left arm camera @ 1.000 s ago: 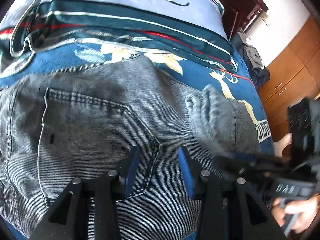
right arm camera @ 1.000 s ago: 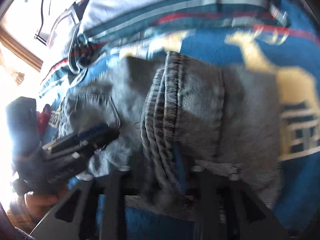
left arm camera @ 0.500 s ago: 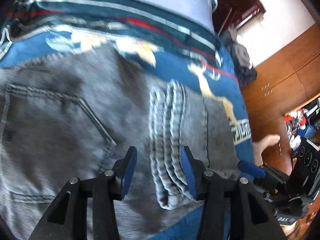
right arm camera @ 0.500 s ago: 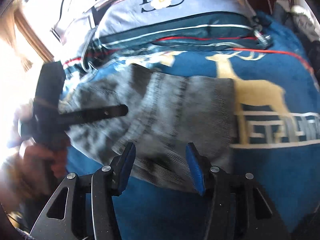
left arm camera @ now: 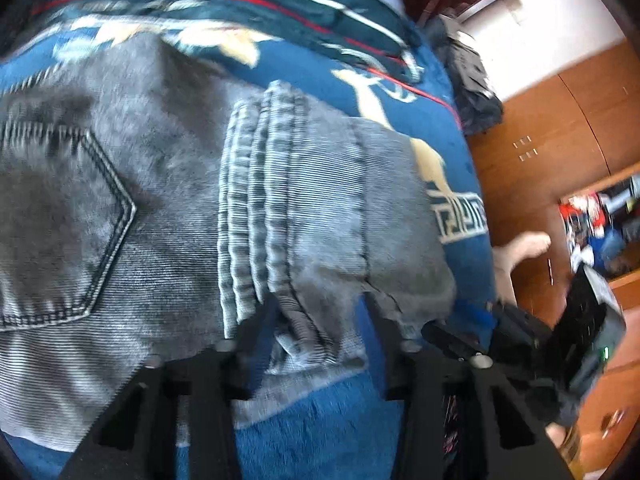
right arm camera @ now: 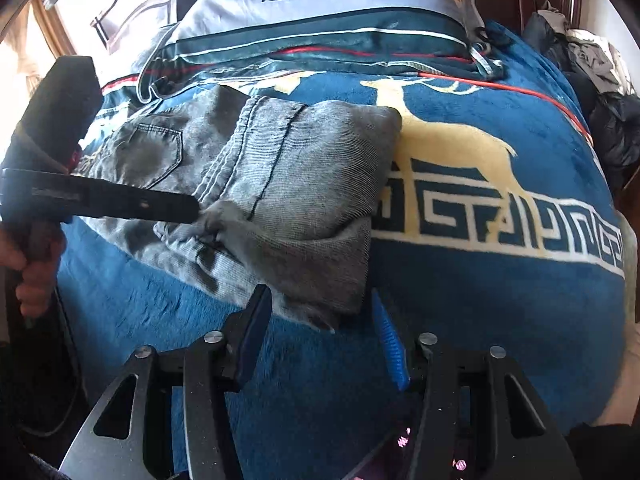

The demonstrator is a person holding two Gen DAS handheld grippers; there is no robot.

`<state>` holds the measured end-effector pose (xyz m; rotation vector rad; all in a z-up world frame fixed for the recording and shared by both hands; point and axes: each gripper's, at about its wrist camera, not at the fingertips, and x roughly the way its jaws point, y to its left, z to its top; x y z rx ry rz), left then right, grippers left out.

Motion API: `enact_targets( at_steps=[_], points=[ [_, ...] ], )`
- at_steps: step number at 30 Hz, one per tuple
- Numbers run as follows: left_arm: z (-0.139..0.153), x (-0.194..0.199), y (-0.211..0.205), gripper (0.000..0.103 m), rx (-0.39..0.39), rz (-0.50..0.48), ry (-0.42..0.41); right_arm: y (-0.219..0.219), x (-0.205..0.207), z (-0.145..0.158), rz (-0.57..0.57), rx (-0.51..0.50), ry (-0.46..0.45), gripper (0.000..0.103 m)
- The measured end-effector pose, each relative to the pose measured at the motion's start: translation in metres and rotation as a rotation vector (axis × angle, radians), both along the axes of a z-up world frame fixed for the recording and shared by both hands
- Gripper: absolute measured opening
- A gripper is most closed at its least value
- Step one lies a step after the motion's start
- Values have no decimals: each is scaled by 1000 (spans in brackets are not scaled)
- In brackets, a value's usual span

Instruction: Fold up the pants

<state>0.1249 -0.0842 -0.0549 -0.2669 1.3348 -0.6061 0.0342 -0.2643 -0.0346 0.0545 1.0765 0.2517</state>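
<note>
The left gripper [left arm camera: 316, 316] has its fingers [right arm camera: 176, 210] closing on the near corner of the grey pants [right arm camera: 296, 184], with bunched denim between them where the stacked leg hems end. The right gripper [right arm camera: 320, 320] hangs just off the near edge of the bundle; its fingers [right arm camera: 256, 320] are closing too, but they stand apart over bare blanket and nothing lies between them.

By my reading the fold is well along. The legs are already doubled back over the seat, so the hems lie as a ridged stack across the middle of the pants, just beside the back pocket [left arm camera: 68, 220]. The side of the bundle facing the deer print is a soft rounded fold. What looks left is one more fold, or only squaring up: the corner under the left fingers is rumpled and the lower layer sticks out unevenly there.

The pants lie on a bed, on a plush blue blanket [right arm camera: 480, 320] with a tan deer and a key-pattern band to one side of them. Beyond the pants sit striped folded bedding and a pale pillow [right arm camera: 312, 4]. Past the deer side of the bed stand brown wooden cupboards [left arm camera: 560, 140] and a dark heap of clothes [right arm camera: 612, 120].
</note>
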Motion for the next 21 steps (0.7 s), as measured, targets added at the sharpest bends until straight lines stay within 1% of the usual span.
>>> enact_targets(
  at_steps=[1,2,3,4,6,7,8,10,11,12,13,14,15,16,17,18,19,20,21],
  points=[
    [-1,1,3,8,3,24,2,3,2,-2,6,-13,-2,25],
    [0,0,8,8,-10,43,-5,6,2,-2,9,-30,-7,18],
    [5,-4,13,7,-15,53,-28,8,0,-1,18,-40,-15,16],
    [11,-9,18,7,-5,54,-65,9,-3,2,20,-42,-25,14],
    [19,-19,28,6,-7,47,-113,11,-11,13,20,-40,-55,12],
    [17,-22,31,5,9,43,-111,11,-13,15,21,-36,-60,12],
    [10,-24,33,5,27,31,-90,14,-15,15,24,-36,-56,12],
    [-7,-24,39,5,91,32,-63,20,-14,-1,39,-96,-4,12],
    [-12,-22,44,5,81,46,-46,20,-13,-9,42,-110,20,13],
    [-14,-19,50,5,56,62,-22,18,-11,-20,38,-102,70,15],
    [-13,-16,55,5,41,76,-6,12,-10,-24,17,-80,89,19],
    [-8,-14,58,5,37,76,-15,8,-10,-22,3,-62,90,31],
    [1,-12,60,6,56,71,-51,2,-11,-18,-14,-34,103,35],
    [16,-9,61,7,89,62,-119,-6,-13,-13,-37,-5,102,41],
    [29,-6,60,8,89,52,-170,-11,-15,-8,-54,12,97,45],
    [41,0,57,15,76,40,-207,-20,-17,-1,-76,46,82,46],
    [54,10,50,28,64,15,-230,-27,-19,3,-92,82,67,48],
    [61,19,39,36,61,-14,-238,-35,-20,8,-114,127,51,49],
    [67,28,26,50,62,-46,-246,-43,-20,11,-143,180,34,49]
  ],
)
